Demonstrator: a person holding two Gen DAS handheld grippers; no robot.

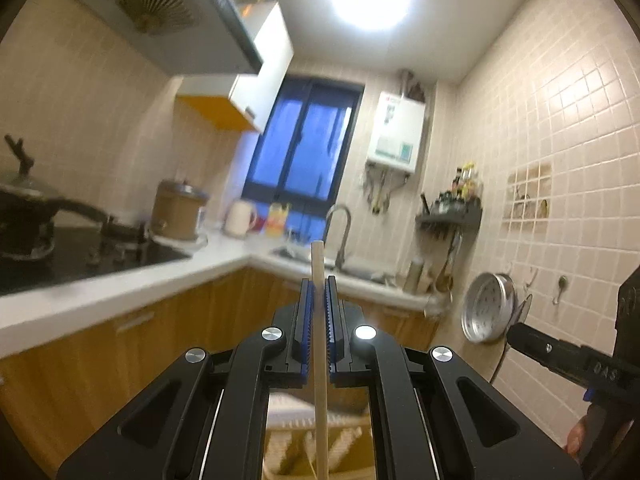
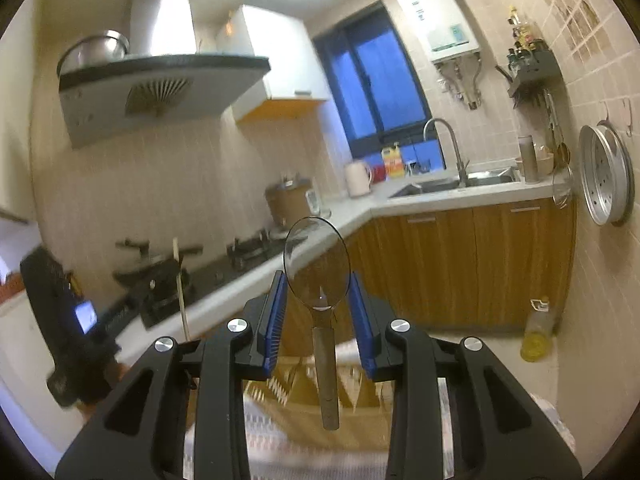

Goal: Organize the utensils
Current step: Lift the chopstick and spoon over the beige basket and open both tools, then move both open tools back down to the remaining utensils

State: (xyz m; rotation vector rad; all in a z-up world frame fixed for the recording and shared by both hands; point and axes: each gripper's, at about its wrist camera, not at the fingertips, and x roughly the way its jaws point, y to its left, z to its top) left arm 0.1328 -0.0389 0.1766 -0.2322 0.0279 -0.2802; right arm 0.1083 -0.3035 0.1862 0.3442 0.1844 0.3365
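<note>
My left gripper [image 1: 319, 286] is shut on a pale wooden stick utensil [image 1: 320, 360], held upright with its tip above the blue pads. It also shows in the right wrist view [image 2: 182, 288], held by the left gripper [image 2: 168, 276] at the left. My right gripper [image 2: 318, 284] holds a clear plastic spoon [image 2: 316, 264] with a grey-brown handle, bowl up, between its blue pads, which press on the bowl's edges. A wooden utensil organiser [image 2: 320, 396] lies blurred below both grippers, on a patterned cloth.
A white L-shaped counter [image 2: 360, 208] carries a gas hob with a wok [image 1: 28, 216], a rice cooker [image 1: 178, 212], a kettle and a sink [image 2: 452, 184]. Orange cabinets stand below. A range hood hangs at upper left. A steel steamer tray [image 2: 606, 176] hangs on the right wall.
</note>
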